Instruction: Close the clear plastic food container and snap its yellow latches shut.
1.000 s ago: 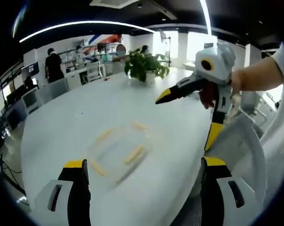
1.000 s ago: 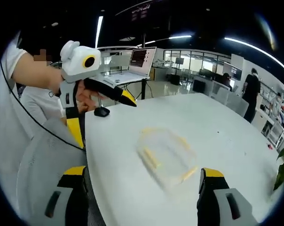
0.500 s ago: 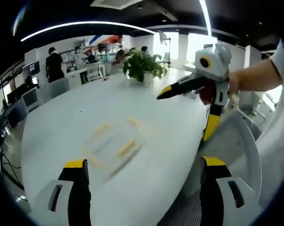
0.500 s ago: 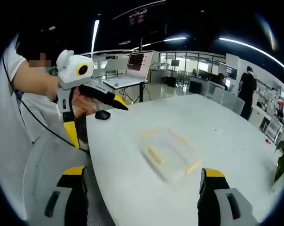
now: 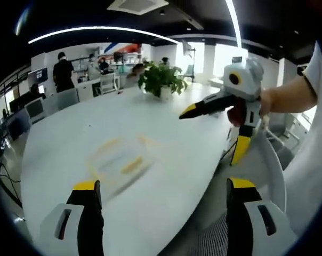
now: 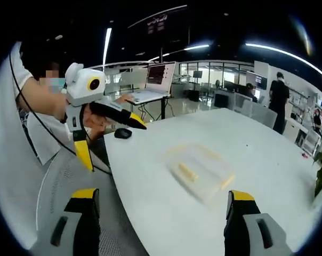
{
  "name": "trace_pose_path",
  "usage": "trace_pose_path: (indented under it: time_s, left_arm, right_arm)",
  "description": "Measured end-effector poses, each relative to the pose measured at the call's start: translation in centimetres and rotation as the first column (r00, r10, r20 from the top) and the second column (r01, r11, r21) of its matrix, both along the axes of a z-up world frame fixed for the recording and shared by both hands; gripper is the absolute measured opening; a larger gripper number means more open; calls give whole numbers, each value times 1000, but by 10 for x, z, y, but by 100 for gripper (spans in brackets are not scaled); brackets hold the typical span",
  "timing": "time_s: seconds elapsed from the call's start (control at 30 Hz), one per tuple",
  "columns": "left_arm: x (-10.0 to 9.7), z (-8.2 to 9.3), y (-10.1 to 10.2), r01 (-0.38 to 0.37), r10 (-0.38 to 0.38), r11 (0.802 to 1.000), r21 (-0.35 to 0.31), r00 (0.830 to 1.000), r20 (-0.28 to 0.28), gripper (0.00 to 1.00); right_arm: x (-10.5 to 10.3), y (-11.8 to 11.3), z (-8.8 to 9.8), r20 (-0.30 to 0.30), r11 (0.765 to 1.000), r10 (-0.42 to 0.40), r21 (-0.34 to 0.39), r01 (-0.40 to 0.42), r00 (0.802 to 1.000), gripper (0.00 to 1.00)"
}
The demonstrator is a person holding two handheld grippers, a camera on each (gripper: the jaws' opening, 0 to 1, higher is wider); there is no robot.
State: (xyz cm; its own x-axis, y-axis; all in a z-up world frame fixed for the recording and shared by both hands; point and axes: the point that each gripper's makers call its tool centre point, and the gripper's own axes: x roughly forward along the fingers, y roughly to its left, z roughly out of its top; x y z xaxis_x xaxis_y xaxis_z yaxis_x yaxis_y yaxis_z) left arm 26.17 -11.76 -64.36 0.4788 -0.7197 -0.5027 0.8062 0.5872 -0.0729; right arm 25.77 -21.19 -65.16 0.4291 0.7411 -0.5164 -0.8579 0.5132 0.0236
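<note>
Left gripper view: left gripper [image 5: 160,213] at frame bottom, jaws wide apart, holding nothing. Clear container [image 5: 120,161] with yellow latches on white worktop [image 5: 70,138], centre-left of frame, blurred; lies ahead of jaws and left of midline, long axis running lower left to upper right. Right gripper [image 5: 188,110] at right of centre, raised above worktop, apart from container; jaw spread cannot tell.

Right gripper view: right gripper [image 6: 160,213] at bottom, jaws wide, empty. Container [image 6: 200,172] centre-right, straight ahead. Left gripper [image 6: 138,122] upper left, beyond worktop edge. Neither gripper clearly nearer.

container [image 5: 120,163]: clear plastic | latches [image 6: 188,172]: yellow plastic | table [image 5: 70,138]: smooth white
</note>
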Motion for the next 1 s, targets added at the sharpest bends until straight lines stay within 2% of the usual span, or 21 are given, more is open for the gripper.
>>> trace_pose_path:
  time_s: [0.2,0.3,0.37,0.47,0.63,0.87,1.0]
  left_arm:
    - [-12,-5,2,-2,1,1000,-13,1000,-15,95]
    - [-15,-5,4,-6,6,1000,-11,1000,-4,96]
    - [-17,-7,5,-12,11,1000,-27,1000,-19,96]
    - [-19,-10,7,-18,18,1000,-17,1000,-19,96]
    - [-24,-12,9,-36,36,999,-2,999,10,96]
    - [-29,-23,11,-61,61,998,-10,998,-17,94]
    - [-31,-27,13,-80,79,997,-15,996,-29,93]
  right_arm:
    - [-15,1,-1,-11,1000,-7,22,7,1000,99]
    - [-18,1,2,23,999,-16,30,15,1000,99]
    - [-21,2,0,15,1000,-14,29,13,1000,99]
    - [-24,1,-3,8,1000,-16,25,16,1000,99]
    - [-27,1,-4,5,999,-32,43,32,999,99]
    - [-36,2,-12,-5,999,-27,34,27,1000,99]
    - [-37,2,-10,2,999,-27,35,27,1000,99]
